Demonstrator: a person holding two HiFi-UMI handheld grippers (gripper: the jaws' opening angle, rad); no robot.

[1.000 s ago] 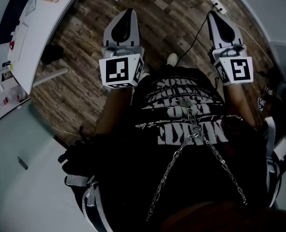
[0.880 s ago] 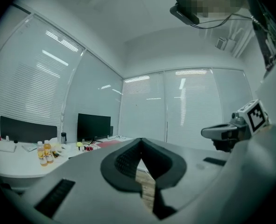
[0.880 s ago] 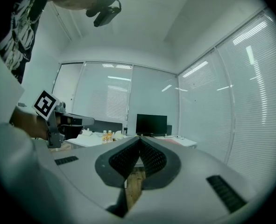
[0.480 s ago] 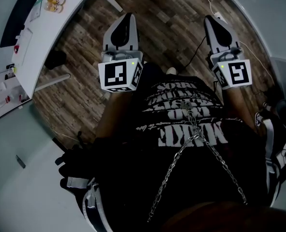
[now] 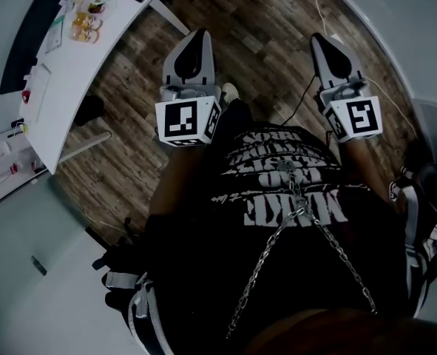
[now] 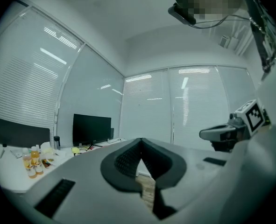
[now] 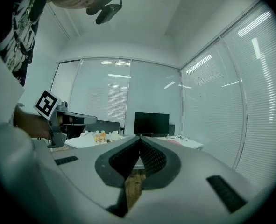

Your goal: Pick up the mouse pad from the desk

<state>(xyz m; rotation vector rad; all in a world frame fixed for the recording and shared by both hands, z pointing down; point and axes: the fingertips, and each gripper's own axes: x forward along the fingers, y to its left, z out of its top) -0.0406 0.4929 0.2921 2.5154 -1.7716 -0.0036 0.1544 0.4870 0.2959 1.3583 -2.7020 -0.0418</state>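
Barely begun: left gripper [image 5: 196, 39] and right gripper [image 5: 324, 43] closed empty, well apart from the upper-left desk [image 5: 63, 69], mouse pad not yet lifted.

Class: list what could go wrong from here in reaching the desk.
The cable crosses the floor by the person's feet: possibly a trip hazard. The bottles on the desk could be knocked. The left gripper and right gripper have shut jaws, which must open before grasping.

Wood-plank floor [image 5: 255, 21] lies below me, past my black printed shirt [image 5: 277, 191] and its metal chain [image 5: 273, 246]. Small orange bottles [image 5: 85, 24] stand upper left; a dark monitor [image 6: 91, 129] sits before closed window blinds [image 6: 147, 106].
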